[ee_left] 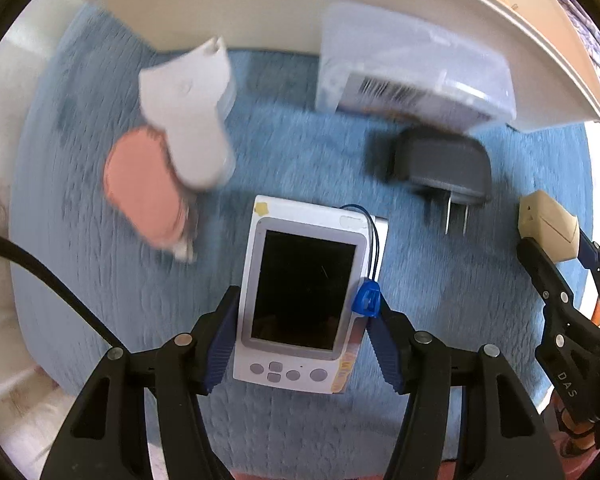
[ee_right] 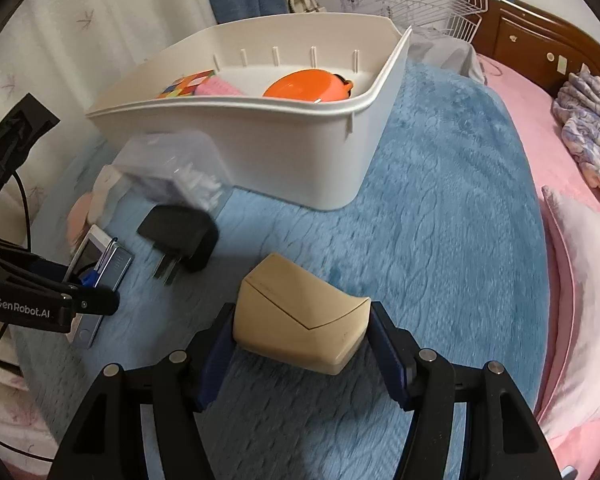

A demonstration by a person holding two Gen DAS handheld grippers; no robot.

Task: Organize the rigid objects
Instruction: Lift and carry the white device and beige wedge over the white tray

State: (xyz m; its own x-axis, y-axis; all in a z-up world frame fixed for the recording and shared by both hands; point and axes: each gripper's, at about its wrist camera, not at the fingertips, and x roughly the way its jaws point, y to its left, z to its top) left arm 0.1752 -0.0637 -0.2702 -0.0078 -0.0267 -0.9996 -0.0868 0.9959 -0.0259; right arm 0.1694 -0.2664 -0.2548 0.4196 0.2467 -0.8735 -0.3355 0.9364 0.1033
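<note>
My left gripper (ee_left: 304, 312) is shut on a white handheld device (ee_left: 300, 300) with a dark screen and a blue strap, held over the blue fuzzy mat (ee_left: 300, 152). It also shows in the right wrist view (ee_right: 96, 264). My right gripper (ee_right: 300, 328) is shut on a beige case (ee_right: 300, 316), seen at the right edge of the left wrist view (ee_left: 548, 224). A white bin (ee_right: 300, 148) stands at the back of the mat, holding an orange bowl (ee_right: 308, 86), a colourful cube (ee_right: 186, 84) and a pink item (ee_right: 220, 87).
On the mat lie a black plug adapter (ee_left: 444, 168), a clear plastic box with a barcode (ee_left: 412, 80), a white dispenser (ee_left: 196, 120) and a pink oval item (ee_left: 144, 192). Pink bedding (ee_right: 540, 128) lies to the right, with a white wire rack (ee_right: 440, 4) behind.
</note>
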